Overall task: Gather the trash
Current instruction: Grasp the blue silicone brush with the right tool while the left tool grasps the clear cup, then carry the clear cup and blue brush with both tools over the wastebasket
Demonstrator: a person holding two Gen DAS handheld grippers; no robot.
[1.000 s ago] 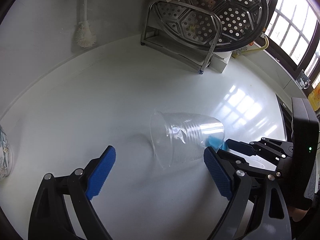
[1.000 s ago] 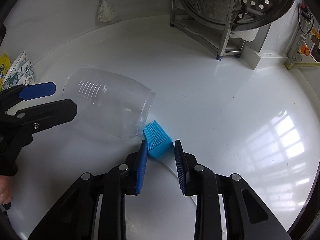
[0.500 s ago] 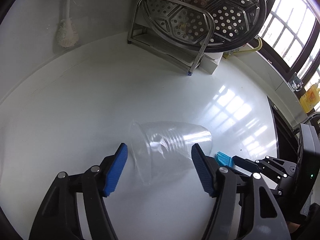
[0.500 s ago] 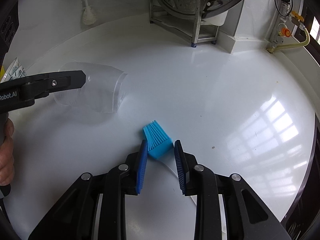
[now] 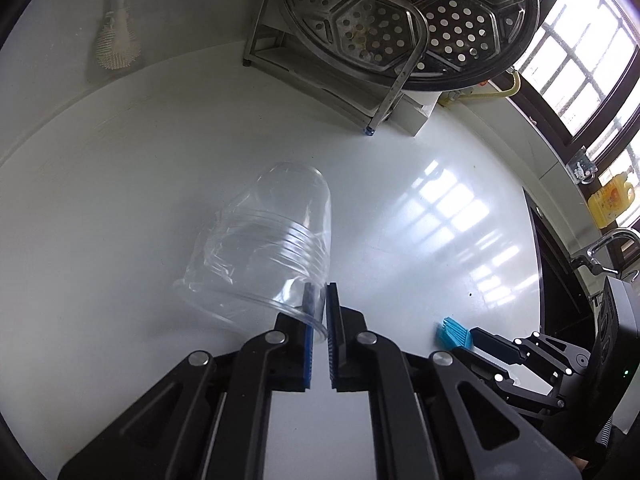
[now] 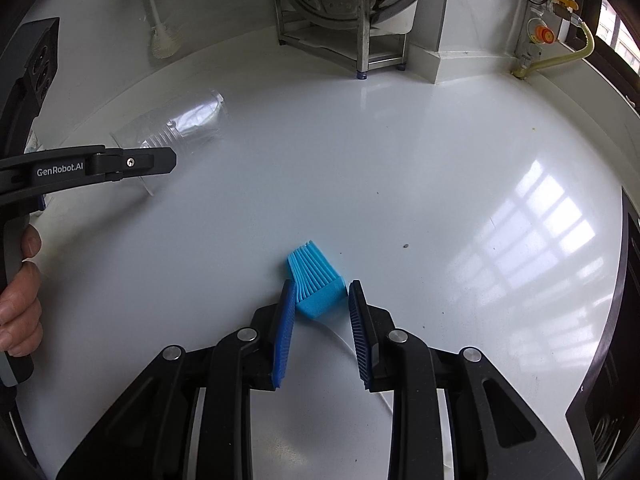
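A clear plastic cup (image 5: 272, 256) is seen lying tilted on the white countertop (image 5: 120, 208), its closed base turned toward the wall and its open rim toward the camera. The cup's wall at the rim is pinched by the left gripper (image 5: 320, 304) — one blue pad is seen inside the rim, the other outside, the jaws brought nearly together on the thin plastic. From the right wrist view the same cup (image 6: 180, 128) is seen well to the left, partly hidden behind the left gripper's black finger, with part of a hand (image 6: 18, 304) on its handle. A blue silicone brush head (image 6: 316, 280) is clamped between the pads of the right gripper (image 6: 320, 296), bristles pointing away from the camera. A steel rack (image 5: 332, 68) bearing a perforated steamer plate (image 5: 440, 12) stands at the back, and a white bottle brush (image 5: 116, 40) is seen by the wall.
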